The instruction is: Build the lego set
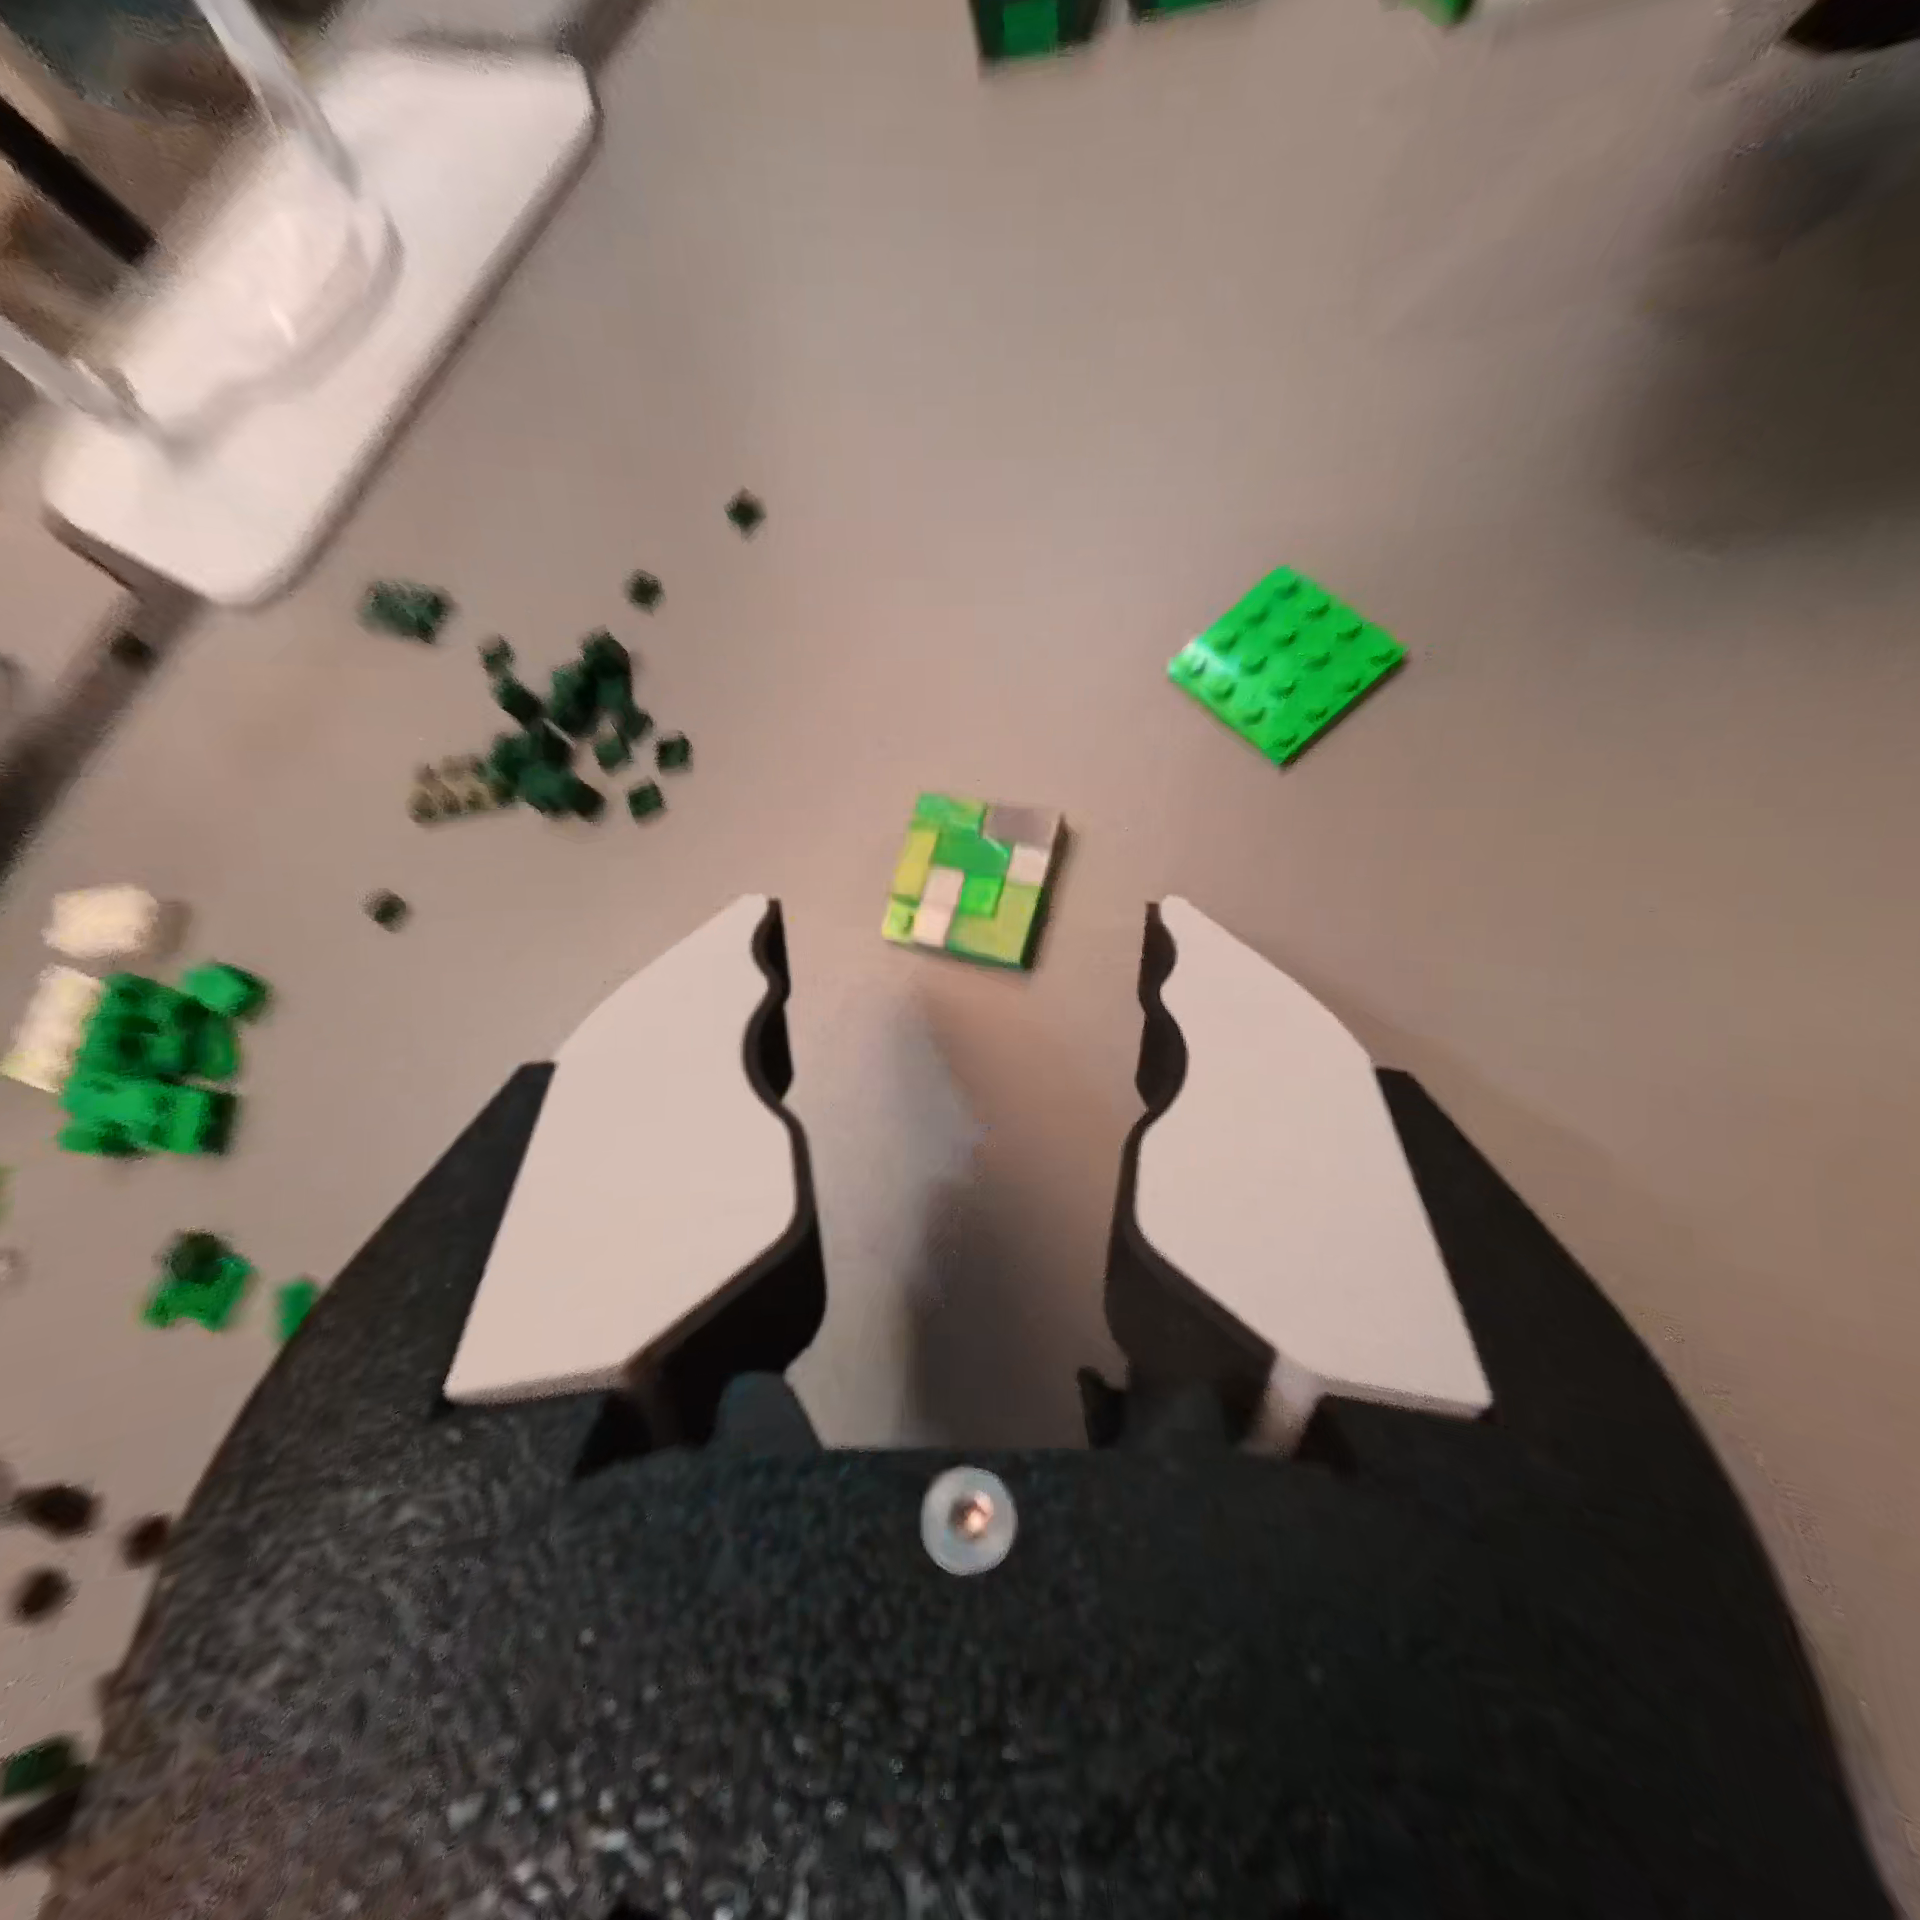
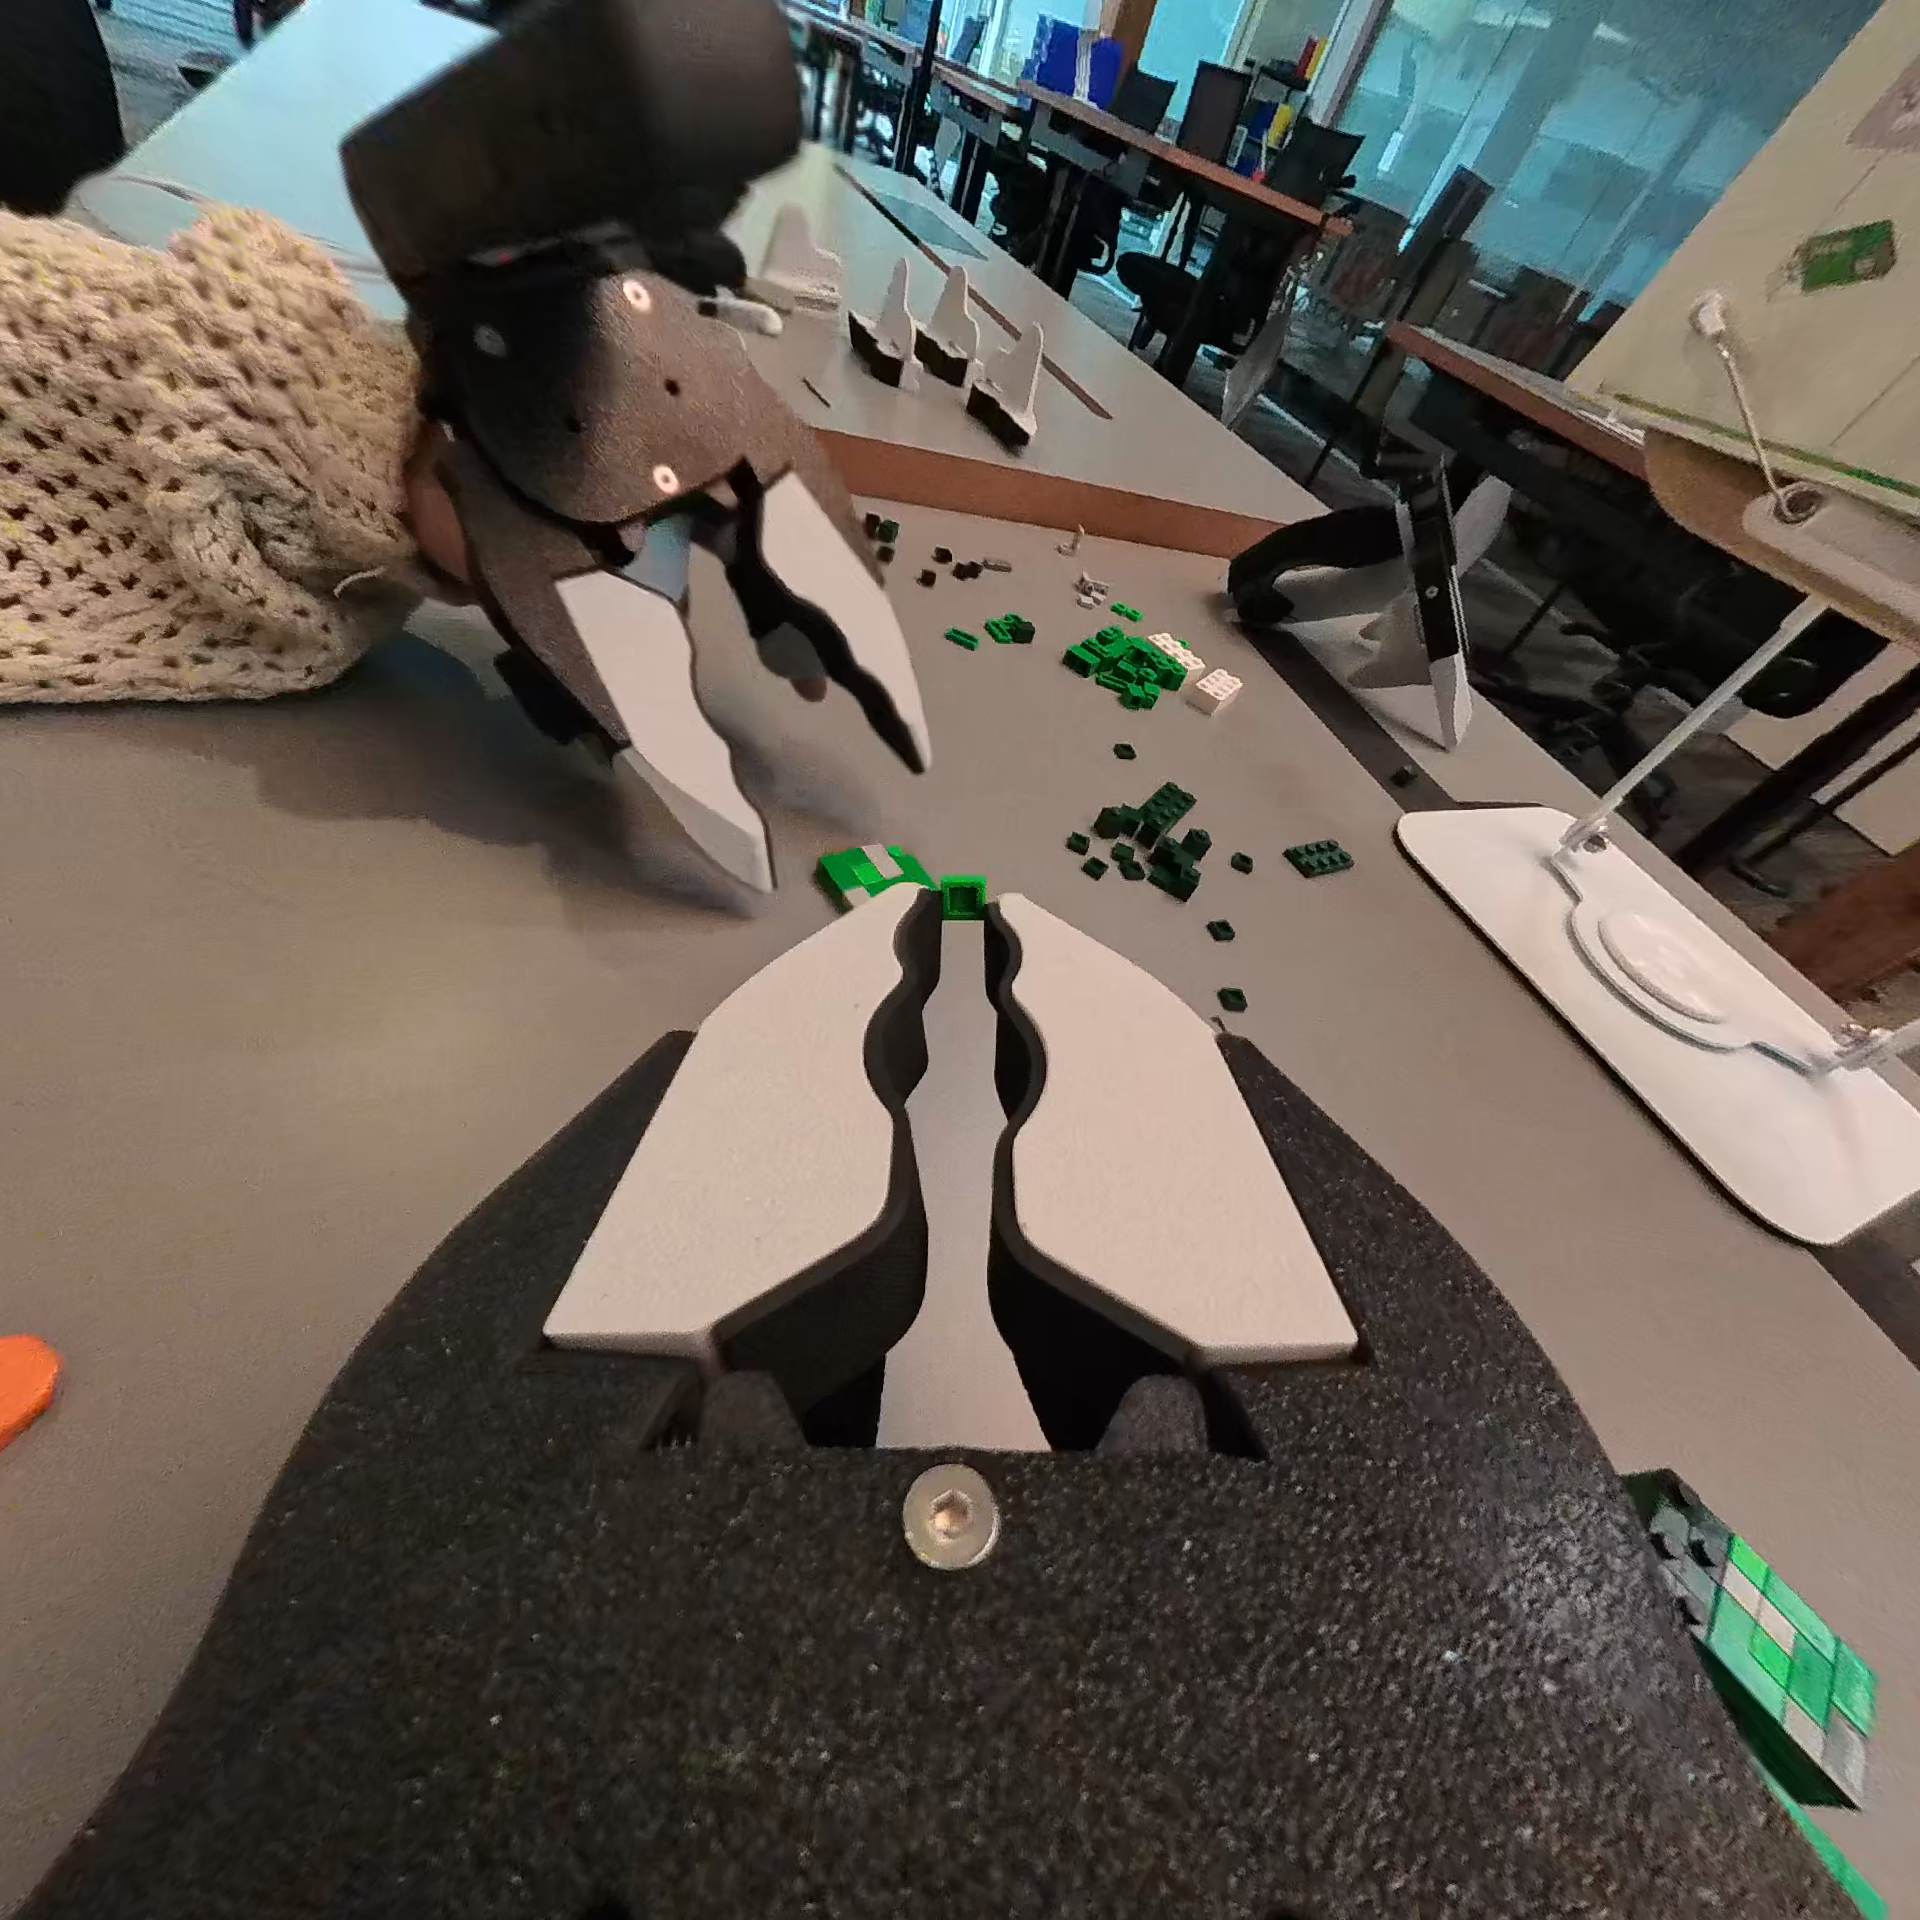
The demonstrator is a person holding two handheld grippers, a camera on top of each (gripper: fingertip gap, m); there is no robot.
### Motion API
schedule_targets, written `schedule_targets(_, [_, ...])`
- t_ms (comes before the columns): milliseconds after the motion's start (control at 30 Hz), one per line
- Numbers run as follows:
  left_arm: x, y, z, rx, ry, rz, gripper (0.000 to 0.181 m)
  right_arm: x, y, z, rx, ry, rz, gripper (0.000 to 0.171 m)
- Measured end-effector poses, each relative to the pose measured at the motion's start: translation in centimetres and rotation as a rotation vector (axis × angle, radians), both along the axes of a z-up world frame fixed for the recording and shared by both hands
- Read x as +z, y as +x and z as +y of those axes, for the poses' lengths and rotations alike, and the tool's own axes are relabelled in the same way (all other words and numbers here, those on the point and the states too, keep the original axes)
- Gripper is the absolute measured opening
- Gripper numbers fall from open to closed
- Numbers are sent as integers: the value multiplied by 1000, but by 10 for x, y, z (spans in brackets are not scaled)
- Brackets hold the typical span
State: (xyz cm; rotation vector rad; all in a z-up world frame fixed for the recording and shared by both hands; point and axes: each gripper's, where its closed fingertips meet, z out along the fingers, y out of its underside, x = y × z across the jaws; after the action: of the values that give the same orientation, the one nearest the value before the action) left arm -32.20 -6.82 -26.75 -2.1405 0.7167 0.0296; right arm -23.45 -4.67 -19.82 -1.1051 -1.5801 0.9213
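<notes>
A small square plate tiled in green, yellow-green and grey (image 1: 975, 881) lies on the grey table just beyond my left gripper (image 1: 964, 914), which is open and empty above it. It shows in the right wrist view (image 2: 868, 871) too, partly behind my right gripper (image 2: 962, 906). That gripper is shut on a small bright green tile (image 2: 962, 896) at its tips. The left gripper (image 2: 847, 821) hangs open at the upper left there. A bare bright green studded plate (image 1: 1286, 663) lies to the right.
Dark green loose pieces (image 1: 566, 717) and bright green and white bricks (image 1: 145, 1049) lie left. A white stand base (image 1: 312, 322) with a clear post is at far left. A tiled green block (image 2: 1766, 1652) sits near the right gripper's body. A knitted sleeve (image 2: 187, 457) is at left. Spacing between my two grippers at the tips: around 12 cm. The bare bright green studded plate (image 1: 1286, 663) sits 6 cm or so from the ends of my left fingers.
</notes>
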Motion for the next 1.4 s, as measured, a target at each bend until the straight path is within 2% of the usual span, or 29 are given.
schedule_targets(167, [62,46,-2,-239,402,186,49,5,5,-19,116,-74,-21,7])
schedule_targets(300, [86,83,-4,-398,598,343,44,7,9,-33,205,-124,-27,7])
schedule_targets(467, [85,105,-8,-531,649,445,36,7,16,-42,284,-189,-60,7])
schedule_targets(800, [73,116,-21,-696,705,685,20,2,25,-54,382,-281,-124,7])
schedule_targets(933, [67,118,-25,-740,711,742,5,-5,27,-59,407,-276,-170,7])
schedule_targets(1100, [65,113,-22,-671,624,615,3,-5,24,-56,387,-276,-160,7])
schedule_targets(1267, [66,109,-15,-518,495,327,2,-1,20,-49,336,-223,-107,7])
schedule_targets(1400, [70,99,-6,-361,384,78,2,14,16,-39,269,-135,14,12])
